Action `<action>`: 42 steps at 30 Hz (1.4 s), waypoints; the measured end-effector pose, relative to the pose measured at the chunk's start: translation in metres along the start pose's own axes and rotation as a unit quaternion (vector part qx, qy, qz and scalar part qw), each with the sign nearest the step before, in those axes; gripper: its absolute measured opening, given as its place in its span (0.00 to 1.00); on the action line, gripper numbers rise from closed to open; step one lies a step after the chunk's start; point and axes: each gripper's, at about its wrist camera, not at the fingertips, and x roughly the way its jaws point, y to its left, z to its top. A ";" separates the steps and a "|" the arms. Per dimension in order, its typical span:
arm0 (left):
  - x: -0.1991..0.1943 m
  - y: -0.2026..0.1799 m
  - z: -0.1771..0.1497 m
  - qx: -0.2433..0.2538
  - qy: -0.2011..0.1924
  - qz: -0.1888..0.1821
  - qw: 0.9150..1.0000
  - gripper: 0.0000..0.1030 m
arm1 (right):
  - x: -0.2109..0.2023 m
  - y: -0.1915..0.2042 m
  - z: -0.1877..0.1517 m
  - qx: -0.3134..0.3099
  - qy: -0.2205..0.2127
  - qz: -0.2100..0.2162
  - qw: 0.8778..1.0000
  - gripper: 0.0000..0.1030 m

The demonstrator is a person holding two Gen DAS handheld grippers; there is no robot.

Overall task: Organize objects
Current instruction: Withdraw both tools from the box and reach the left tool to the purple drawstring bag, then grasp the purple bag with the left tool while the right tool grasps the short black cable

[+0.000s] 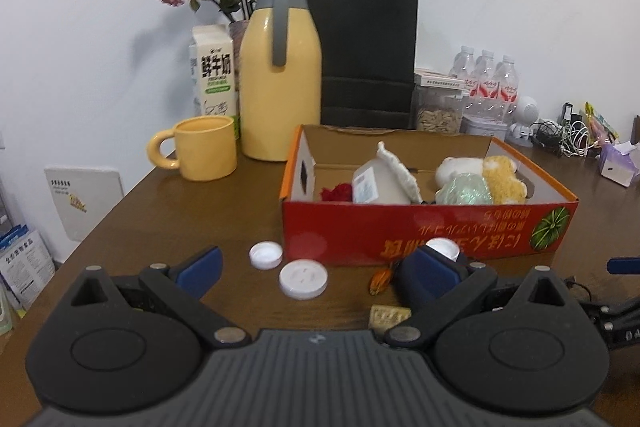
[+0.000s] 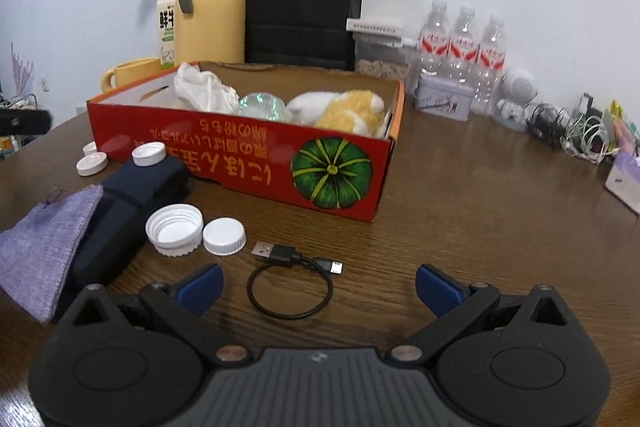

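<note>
A red cardboard box (image 1: 400, 227) (image 2: 240, 163) sits on the brown table and holds a white cloth item, a greenish ball (image 2: 262, 105), a plush toy (image 2: 352, 111) and a red thing. My left gripper (image 1: 316, 271) is open and empty, with two white caps (image 1: 304, 278) (image 1: 265, 254) between its fingers on the table. My right gripper (image 2: 318, 287) is open and empty above a short black USB cable (image 2: 292, 281). Two more white caps (image 2: 174, 230) (image 2: 224, 236) lie left of the cable.
A dark blue case (image 2: 132, 211) and a purple knit pouch (image 2: 44, 247) lie at the left. A yellow jug (image 1: 280, 75), yellow mug (image 1: 200, 153), milk carton (image 1: 214, 71), black paper bag (image 1: 364, 55), water bottles (image 2: 460, 47) and tangled cords (image 2: 576, 131) stand at the back.
</note>
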 end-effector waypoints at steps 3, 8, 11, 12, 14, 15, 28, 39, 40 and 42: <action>-0.004 0.006 -0.004 -0.007 0.003 0.007 1.000 1.00 | 0.011 -0.001 0.005 0.001 0.009 0.008 1.000 0.91; -0.010 0.016 -0.009 -0.016 0.005 0.018 1.000 1.00 | 0.027 -0.003 0.012 0.016 0.020 0.031 0.999 0.73; -0.013 0.020 -0.010 -0.021 0.006 0.023 0.999 1.00 | 0.026 0.000 0.012 0.012 0.013 0.043 0.999 0.53; -0.013 0.021 -0.011 -0.023 0.006 0.024 0.999 1.00 | 0.024 0.001 0.012 0.010 0.010 0.045 0.999 0.51; -0.013 0.022 -0.012 -0.026 0.008 0.026 0.999 1.00 | 0.022 0.003 0.012 0.007 0.010 0.045 0.999 0.51; -0.013 0.023 -0.013 -0.027 0.009 0.027 0.999 1.00 | 0.022 0.003 0.011 0.007 0.010 0.047 0.999 0.51; -0.010 0.011 -0.029 -0.029 0.061 -0.019 0.998 1.00 | 0.002 0.002 0.008 0.021 -0.037 0.023 0.999 0.51; -0.005 -0.032 -0.057 0.047 0.106 -0.061 0.991 1.00 | -0.016 0.009 0.000 0.023 -0.071 0.023 0.997 0.46; -0.003 -0.033 -0.059 0.049 0.109 -0.062 0.991 1.00 | -0.018 0.009 0.000 0.023 -0.073 0.023 0.997 0.46; 0.000 -0.035 -0.063 0.055 0.115 -0.059 0.990 1.00 | -0.019 0.010 -0.001 0.025 -0.075 0.023 0.997 0.46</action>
